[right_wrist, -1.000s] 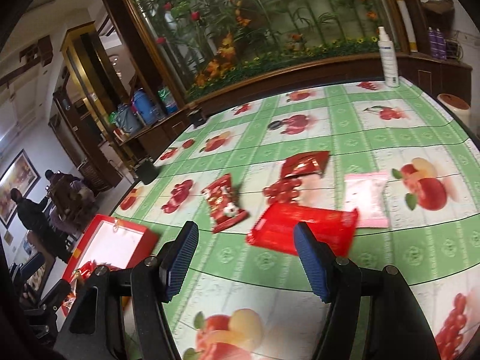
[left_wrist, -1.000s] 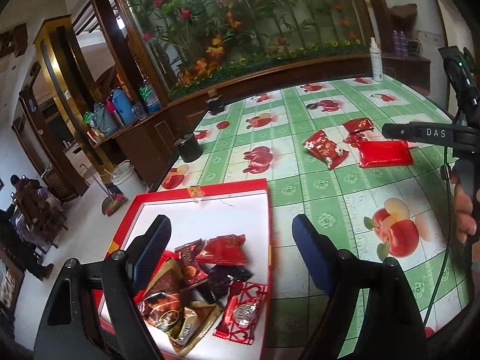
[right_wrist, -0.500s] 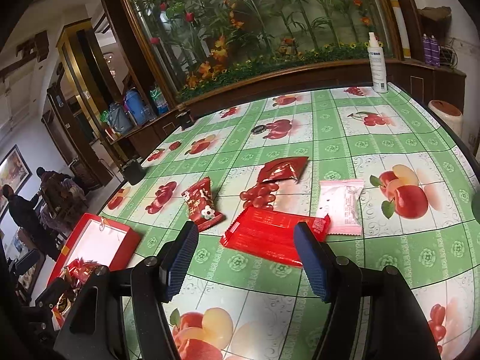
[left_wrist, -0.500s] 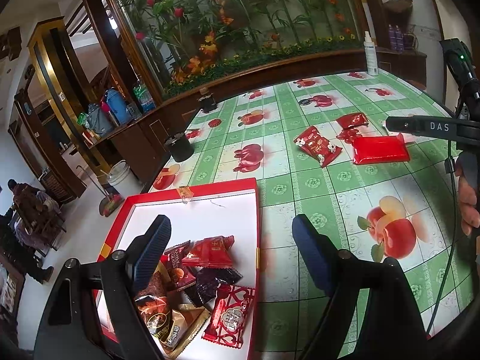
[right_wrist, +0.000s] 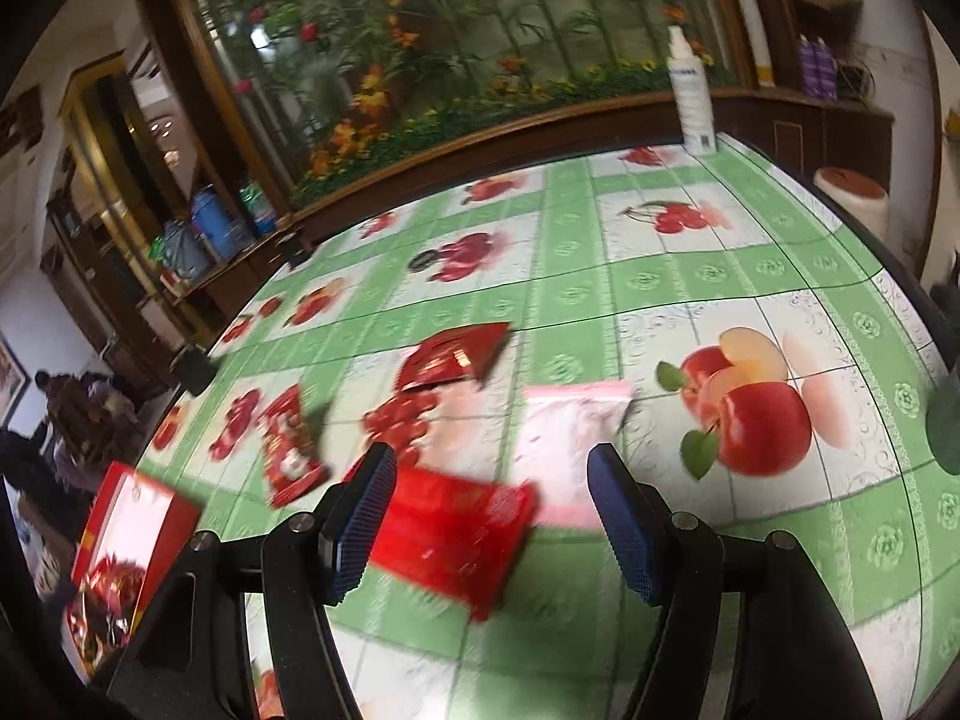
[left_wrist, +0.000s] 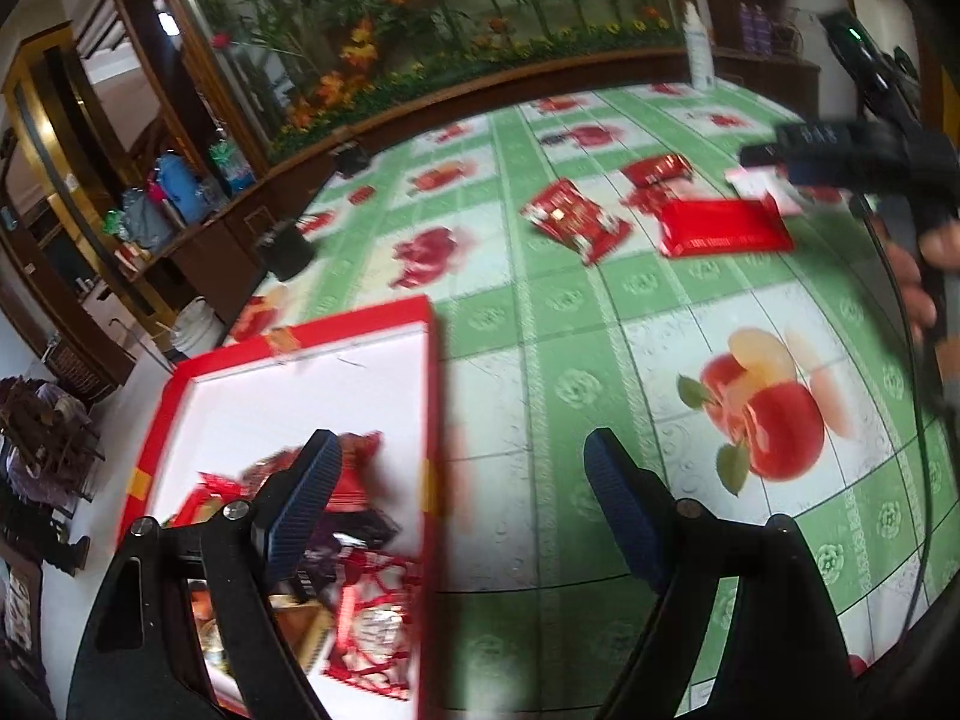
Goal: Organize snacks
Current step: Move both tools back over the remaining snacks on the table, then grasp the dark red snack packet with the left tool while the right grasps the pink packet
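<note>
Your right gripper (right_wrist: 489,516) hangs with its jaws apart and nothing between the pads, low over the flat red packet (right_wrist: 456,531) on the green fruit-print tablecloth (right_wrist: 708,282). The pink-white packet (right_wrist: 567,438) lies touching that red one's far corner, so if you close without centring, you risk pinching both, or nudging the pink one away. The red packet is thin and lies flat (little edge to catch), so the pads may slide over it rather than lift it.

Your left gripper (left_wrist: 456,510) is also open and empty, straddling the right wall of the red box (left_wrist: 429,360), where several snacks (left_wrist: 372,624) already sit heaped in the near corner. Drop lower there and a finger could strike the wall and shove the box.

Two more red packets, the patterned one (right_wrist: 291,450) and the dark foil one (right_wrist: 453,354), wait farther out on the cloth.
</note>
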Action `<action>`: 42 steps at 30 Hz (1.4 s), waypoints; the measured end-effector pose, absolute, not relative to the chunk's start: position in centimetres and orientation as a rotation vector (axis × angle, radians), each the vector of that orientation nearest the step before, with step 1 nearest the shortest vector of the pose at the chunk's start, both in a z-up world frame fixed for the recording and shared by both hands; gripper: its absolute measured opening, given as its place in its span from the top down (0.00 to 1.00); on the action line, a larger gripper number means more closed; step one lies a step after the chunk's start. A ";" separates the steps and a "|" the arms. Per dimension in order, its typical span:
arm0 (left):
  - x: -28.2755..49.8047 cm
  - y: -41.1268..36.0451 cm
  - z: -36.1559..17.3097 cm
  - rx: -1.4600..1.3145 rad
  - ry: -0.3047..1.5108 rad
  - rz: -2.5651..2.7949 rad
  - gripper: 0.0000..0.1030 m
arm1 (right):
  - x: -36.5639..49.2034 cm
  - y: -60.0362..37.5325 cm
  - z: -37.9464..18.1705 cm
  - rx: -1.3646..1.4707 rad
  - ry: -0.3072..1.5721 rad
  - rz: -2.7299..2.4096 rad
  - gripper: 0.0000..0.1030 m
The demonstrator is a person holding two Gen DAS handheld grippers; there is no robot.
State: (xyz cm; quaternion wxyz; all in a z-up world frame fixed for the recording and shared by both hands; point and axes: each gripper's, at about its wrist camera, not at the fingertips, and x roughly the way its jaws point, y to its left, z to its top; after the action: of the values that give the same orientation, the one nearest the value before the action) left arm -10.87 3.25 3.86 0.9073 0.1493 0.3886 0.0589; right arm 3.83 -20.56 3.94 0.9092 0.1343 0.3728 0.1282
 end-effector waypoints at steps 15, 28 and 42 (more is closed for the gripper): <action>-1.1 3.1 5.3 0.215 0.896 0.077 0.19 | 5.6 -14.4 2.1 -0.038 0.910 0.476 0.25; 7.9 2.0 4.9 0.085 0.947 0.135 0.19 | 3.6 -14.0 2.8 -0.195 0.958 0.549 0.18; 11.5 1.1 2.4 0.054 1.002 0.116 0.19 | 5.6 -16.7 2.8 -0.052 1.011 0.484 0.33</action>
State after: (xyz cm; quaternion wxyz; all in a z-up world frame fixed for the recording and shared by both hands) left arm 11.46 1.14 2.43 0.8752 0.0259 0.4800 0.0554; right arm 5.59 -16.67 2.83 0.8466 -0.0248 0.4795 0.2295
